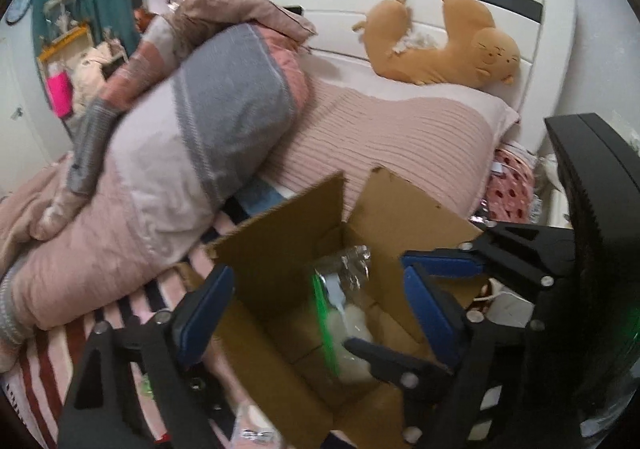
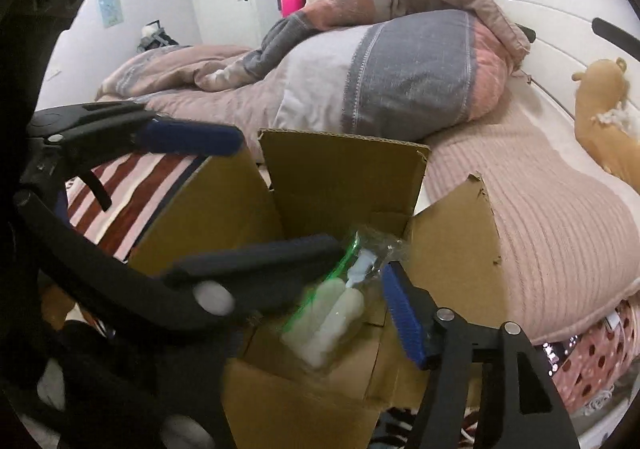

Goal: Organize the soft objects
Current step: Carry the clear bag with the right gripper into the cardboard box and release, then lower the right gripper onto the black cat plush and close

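An open cardboard box (image 1: 276,249) (image 2: 340,177) stands on the bed. Inside it lies a clear zip bag with a green seal holding white soft pieces (image 1: 352,325) (image 2: 332,317). My left gripper (image 1: 316,301) is open above the box, its blue-padded fingers (image 1: 208,305) spread either side of the bag. My right gripper (image 2: 360,273) is open too, right over the bag, and its fingers (image 1: 440,261) reach into the left wrist view from the right. A tan plush animal (image 1: 444,45) (image 2: 604,109) lies against the white headboard.
A rolled pink-and-grey duvet (image 1: 192,121) (image 2: 384,81) lies behind the box. A pink ribbed pillow (image 1: 392,137) (image 2: 540,201) sits right of it. A striped sheet (image 1: 60,361) covers the mattress. A dotted pink cloth (image 2: 592,361) hangs at the bed's edge.
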Demonstrator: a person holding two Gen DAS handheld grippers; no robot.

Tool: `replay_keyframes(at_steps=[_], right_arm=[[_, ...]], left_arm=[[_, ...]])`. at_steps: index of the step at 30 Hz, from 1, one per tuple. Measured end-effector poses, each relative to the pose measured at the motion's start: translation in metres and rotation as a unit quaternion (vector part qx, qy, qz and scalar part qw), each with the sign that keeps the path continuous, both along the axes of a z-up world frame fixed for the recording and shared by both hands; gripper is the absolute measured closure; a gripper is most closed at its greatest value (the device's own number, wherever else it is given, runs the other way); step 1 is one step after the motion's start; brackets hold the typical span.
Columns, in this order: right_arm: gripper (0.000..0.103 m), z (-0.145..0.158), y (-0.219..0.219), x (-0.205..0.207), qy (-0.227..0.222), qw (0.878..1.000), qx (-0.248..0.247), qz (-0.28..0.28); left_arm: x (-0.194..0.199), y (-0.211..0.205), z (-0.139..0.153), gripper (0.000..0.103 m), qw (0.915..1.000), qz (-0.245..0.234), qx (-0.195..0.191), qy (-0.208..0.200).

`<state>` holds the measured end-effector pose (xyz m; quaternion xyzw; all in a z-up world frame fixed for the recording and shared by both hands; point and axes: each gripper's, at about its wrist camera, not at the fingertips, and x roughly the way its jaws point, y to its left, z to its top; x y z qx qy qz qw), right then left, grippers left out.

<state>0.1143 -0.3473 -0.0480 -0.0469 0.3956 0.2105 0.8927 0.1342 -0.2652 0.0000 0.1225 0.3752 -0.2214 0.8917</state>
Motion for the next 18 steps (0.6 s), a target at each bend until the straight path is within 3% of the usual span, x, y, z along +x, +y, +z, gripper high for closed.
replay_keyframes(at_steps=[3, 6, 13, 18], right_arm=[[0.018, 0.005, 0.005, -0.011, -0.010, 1.000, -0.006, 0.006], [0.009, 0.009, 0.014, -0.018, -0.019, 1.000, -0.012, 0.008], [0.009, 0.034, 0.042, -0.036, -0.072, 0.997, -0.011, -0.014], [0.009, 0.060, 0.087, -0.045, -0.087, 0.994, 0.033, 0.051]], left_arm=[[-0.007, 0.012, 0.006, 0.012, 0.9995, 0.018, 0.001, -0.026], [-0.014, 0.031, 0.011, 0.011, 0.9989, 0.028, -0.009, -0.036], [-0.028, 0.116, 0.027, 0.011, 0.9956, 0.058, -0.055, -0.049], [-0.037, 0.197, 0.030, 0.011, 0.9910, 0.104, -0.062, -0.058]])
